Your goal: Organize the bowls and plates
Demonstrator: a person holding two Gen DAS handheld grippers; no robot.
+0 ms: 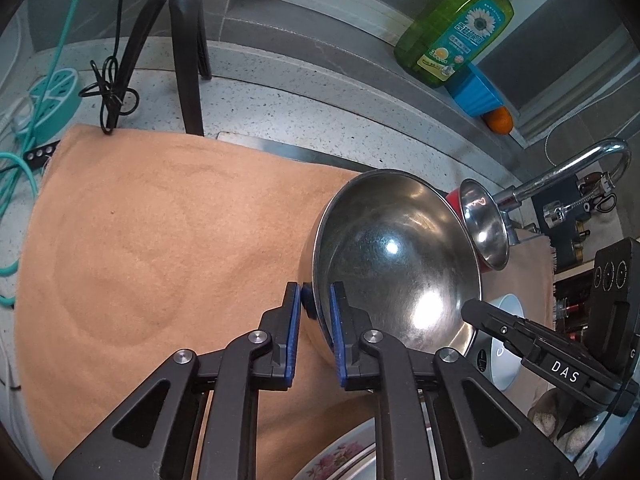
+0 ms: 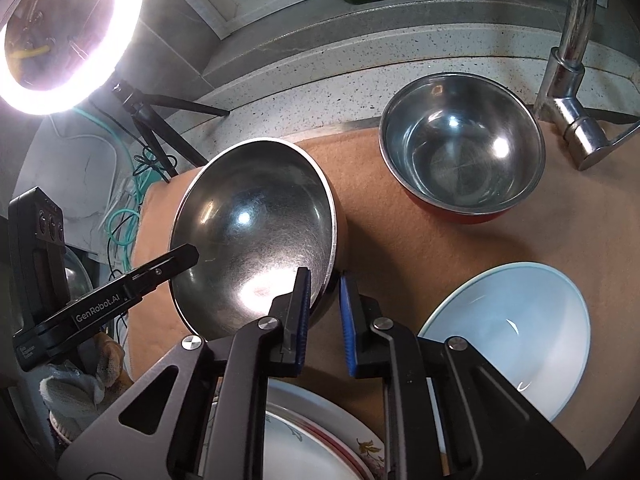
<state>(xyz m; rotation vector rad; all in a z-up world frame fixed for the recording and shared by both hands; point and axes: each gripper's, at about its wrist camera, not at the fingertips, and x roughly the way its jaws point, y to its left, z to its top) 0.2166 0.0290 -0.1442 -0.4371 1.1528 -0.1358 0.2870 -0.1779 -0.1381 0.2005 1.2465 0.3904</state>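
A large steel bowl point(image 1: 396, 264) is held over the orange cloth point(image 1: 140, 240). My left gripper point(image 1: 316, 300) is shut on its near rim, one blue pad inside and one outside. My right gripper point(image 2: 325, 284) is shut on the opposite rim of the same bowl point(image 2: 256, 236). Each view shows a finger point(image 2: 176, 260) of the other gripper reaching to the bowl's far side. A smaller steel bowl with a red outside point(image 2: 460, 144) stands behind it near the tap. A white bowl point(image 2: 512, 340) sits at the right. Stacked flowered plates point(image 2: 304, 432) lie under my fingers.
A chrome tap point(image 2: 572, 80) rises at the back right. A lit ring light point(image 2: 60, 36) on a black tripod point(image 1: 188, 60) stands at the back left, with cables and a teal power strip point(image 1: 52, 100). A green soap bottle point(image 1: 456, 28), a blue cup and an orange sit on the ledge.
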